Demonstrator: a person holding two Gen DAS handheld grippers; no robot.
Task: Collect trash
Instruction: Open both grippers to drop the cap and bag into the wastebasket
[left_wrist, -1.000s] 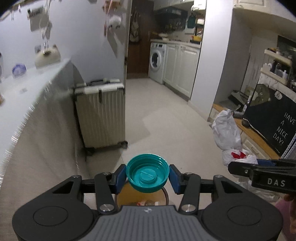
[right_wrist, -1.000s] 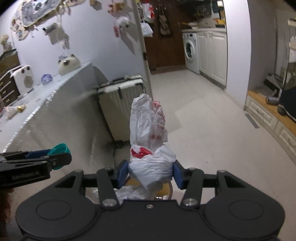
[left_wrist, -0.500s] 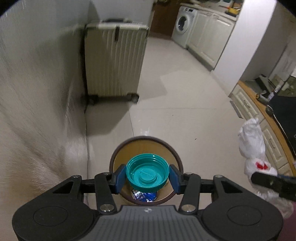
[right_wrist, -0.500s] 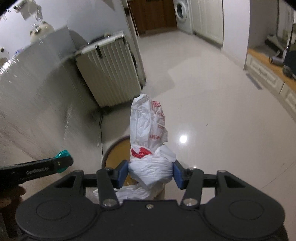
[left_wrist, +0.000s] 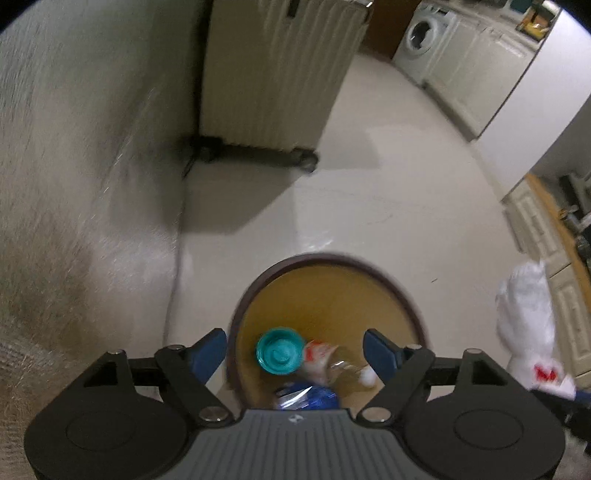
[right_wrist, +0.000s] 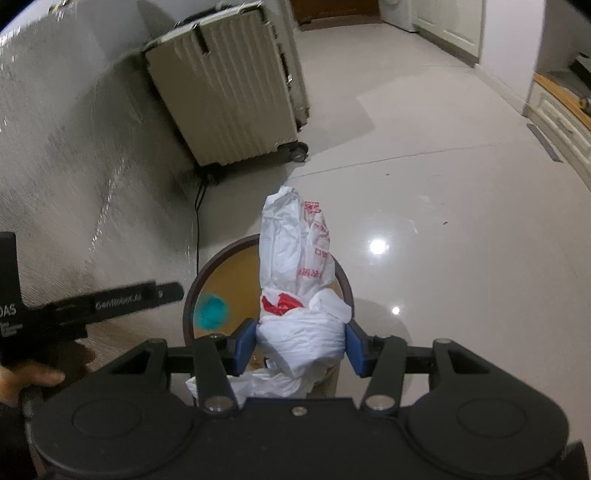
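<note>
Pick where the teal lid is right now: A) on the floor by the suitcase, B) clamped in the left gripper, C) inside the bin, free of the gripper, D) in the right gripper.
C: the teal lid shows inside the bin, clear of the left gripper, whose pads stand wide apart.

Teal lid (left_wrist: 279, 350) inside brown bin (left_wrist: 325, 260)

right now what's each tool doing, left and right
left tool: open, jaws just opening; teal lid loose over the bin.
right tool: shut on the white plastic bag.
</note>
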